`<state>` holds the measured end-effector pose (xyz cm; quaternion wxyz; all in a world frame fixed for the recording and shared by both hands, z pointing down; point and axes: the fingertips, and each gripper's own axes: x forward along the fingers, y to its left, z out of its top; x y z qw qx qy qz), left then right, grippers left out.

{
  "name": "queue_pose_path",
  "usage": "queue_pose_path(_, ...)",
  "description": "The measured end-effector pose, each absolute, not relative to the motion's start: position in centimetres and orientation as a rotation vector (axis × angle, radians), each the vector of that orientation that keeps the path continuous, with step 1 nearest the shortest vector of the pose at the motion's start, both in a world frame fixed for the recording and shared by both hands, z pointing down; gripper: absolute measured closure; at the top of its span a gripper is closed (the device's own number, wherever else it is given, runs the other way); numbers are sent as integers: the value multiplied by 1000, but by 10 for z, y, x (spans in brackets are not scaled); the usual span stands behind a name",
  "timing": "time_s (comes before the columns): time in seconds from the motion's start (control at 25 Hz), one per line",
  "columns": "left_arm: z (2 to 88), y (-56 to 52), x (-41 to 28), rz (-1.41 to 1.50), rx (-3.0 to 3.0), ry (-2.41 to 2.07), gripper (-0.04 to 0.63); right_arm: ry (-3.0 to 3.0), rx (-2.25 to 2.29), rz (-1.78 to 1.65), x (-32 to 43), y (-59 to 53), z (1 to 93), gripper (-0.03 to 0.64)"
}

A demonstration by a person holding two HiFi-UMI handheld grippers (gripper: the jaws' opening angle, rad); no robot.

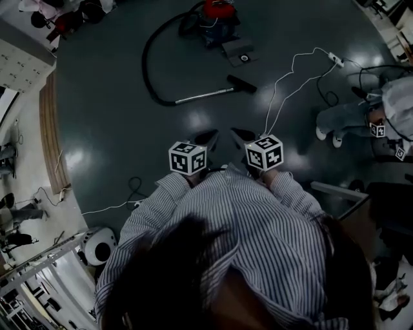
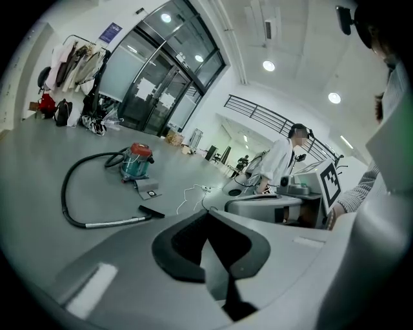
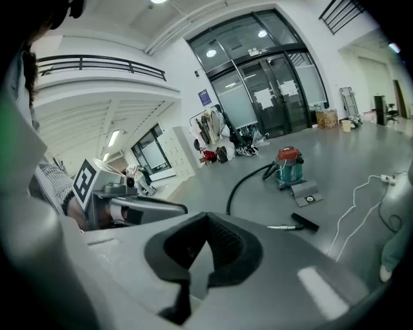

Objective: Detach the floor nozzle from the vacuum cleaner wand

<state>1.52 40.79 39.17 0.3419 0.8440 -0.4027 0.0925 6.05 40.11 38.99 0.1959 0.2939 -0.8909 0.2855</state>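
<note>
Floor nozzle (image 1: 241, 82) is lying on the grey floor (image 1: 116, 116), joined to the end of the wand (image 1: 201, 97), well ahead of both grippers. Left gripper (image 1: 206, 138) and right gripper (image 1: 242, 136) are hovering side by side, each clenched on nothing.

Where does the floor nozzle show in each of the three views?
Head view: the floor nozzle lies upper centre on the floor, at the right end of the wand.
Left gripper view: the nozzle is left of centre, on the floor.
Right gripper view: the nozzle is right of centre, on the floor.
Shared landmark: the red-topped vacuum canister, beyond the nozzle in every view.
</note>
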Motion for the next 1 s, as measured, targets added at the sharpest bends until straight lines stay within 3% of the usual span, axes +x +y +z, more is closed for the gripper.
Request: queue_pose_path(1.0, 398, 356, 49, 237, 2199, -1042, 589, -2500, 1000, 963, 117, 343, 391, 615)
